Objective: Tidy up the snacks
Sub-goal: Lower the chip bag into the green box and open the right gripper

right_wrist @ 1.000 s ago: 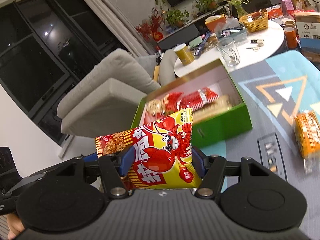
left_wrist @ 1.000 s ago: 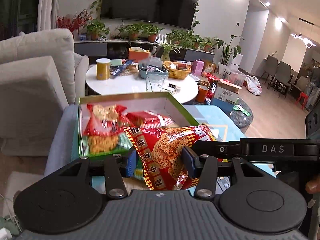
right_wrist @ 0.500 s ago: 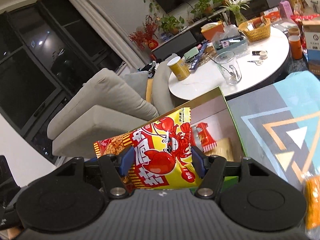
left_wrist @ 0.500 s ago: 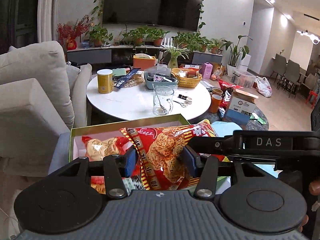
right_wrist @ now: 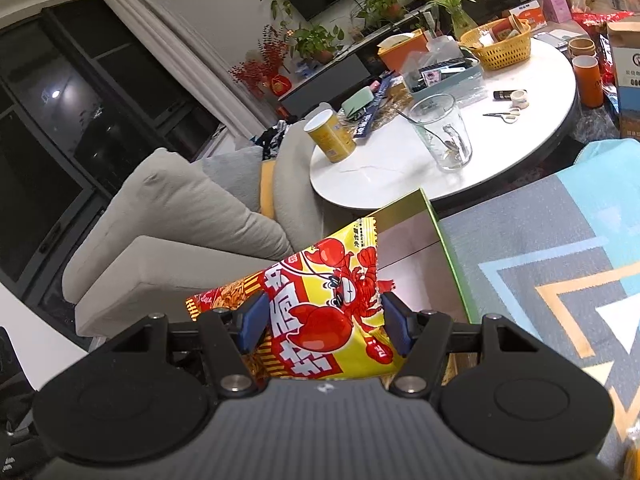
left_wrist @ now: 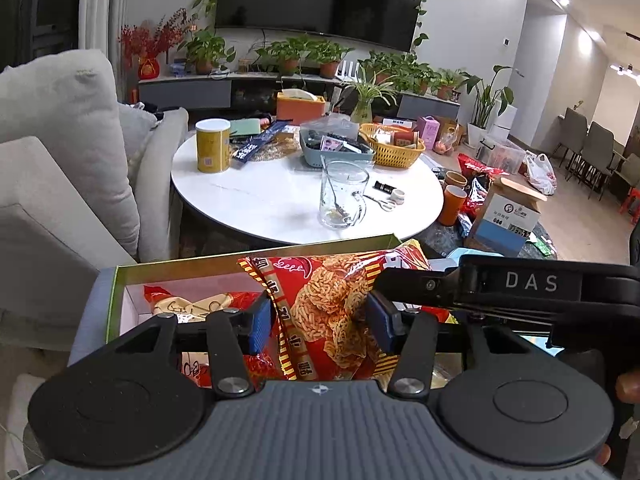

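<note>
My left gripper (left_wrist: 320,322) is shut on a red noodle-snack bag (left_wrist: 328,308) and holds it over the open green box (left_wrist: 168,268), where other red snack packs (left_wrist: 188,304) lie. My right gripper (right_wrist: 322,326) is shut on a yellow and red lobster-print snack bag (right_wrist: 324,316), over the same green box (right_wrist: 448,264), near its right wall. The right gripper's black arm (left_wrist: 520,284) crosses the left wrist view at the right, close beside the left bag.
A white round table (left_wrist: 280,196) stands behind the box with a glass mug (left_wrist: 342,194), a yellow can (left_wrist: 212,144) and a yellow basket (left_wrist: 394,148). A grey sofa (left_wrist: 60,160) stands at the left. A patterned mat (right_wrist: 560,272) lies right of the box.
Both grippers have moved forward and lower over the green box with their bags still held. The box now fills less of each view, with only its far part showing.
</note>
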`<action>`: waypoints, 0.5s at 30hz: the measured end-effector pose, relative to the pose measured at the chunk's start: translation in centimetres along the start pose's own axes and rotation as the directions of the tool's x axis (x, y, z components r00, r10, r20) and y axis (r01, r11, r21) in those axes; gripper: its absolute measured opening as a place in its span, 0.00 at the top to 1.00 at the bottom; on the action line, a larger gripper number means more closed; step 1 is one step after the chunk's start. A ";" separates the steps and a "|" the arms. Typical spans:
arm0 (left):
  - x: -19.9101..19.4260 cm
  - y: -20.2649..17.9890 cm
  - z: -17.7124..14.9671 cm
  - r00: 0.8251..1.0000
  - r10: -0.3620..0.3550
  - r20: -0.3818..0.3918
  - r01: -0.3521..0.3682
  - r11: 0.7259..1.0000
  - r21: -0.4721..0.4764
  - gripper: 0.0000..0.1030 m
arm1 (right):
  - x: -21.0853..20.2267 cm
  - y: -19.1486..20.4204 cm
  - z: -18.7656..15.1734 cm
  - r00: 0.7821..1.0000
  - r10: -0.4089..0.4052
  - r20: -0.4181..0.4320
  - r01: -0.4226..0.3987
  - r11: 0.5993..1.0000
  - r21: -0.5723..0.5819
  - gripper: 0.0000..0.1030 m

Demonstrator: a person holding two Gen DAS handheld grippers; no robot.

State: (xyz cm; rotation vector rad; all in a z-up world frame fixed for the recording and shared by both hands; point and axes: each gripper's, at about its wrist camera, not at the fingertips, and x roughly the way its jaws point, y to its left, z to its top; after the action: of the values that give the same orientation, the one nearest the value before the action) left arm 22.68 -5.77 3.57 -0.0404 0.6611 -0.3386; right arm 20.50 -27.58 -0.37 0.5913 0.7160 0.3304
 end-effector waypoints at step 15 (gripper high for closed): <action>-1.9 1.8 -1.8 0.997 0.075 -0.017 -0.075 0.997 -0.009 0.39 | -4.5 -1.1 -1.8 0.997 -0.042 0.065 0.045 0.998 -0.041 0.33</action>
State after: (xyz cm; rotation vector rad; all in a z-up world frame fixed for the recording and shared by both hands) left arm 20.75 -3.33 3.01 -0.0220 0.6792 -0.2641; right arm 16.12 -29.92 0.22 0.5428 0.6578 0.2844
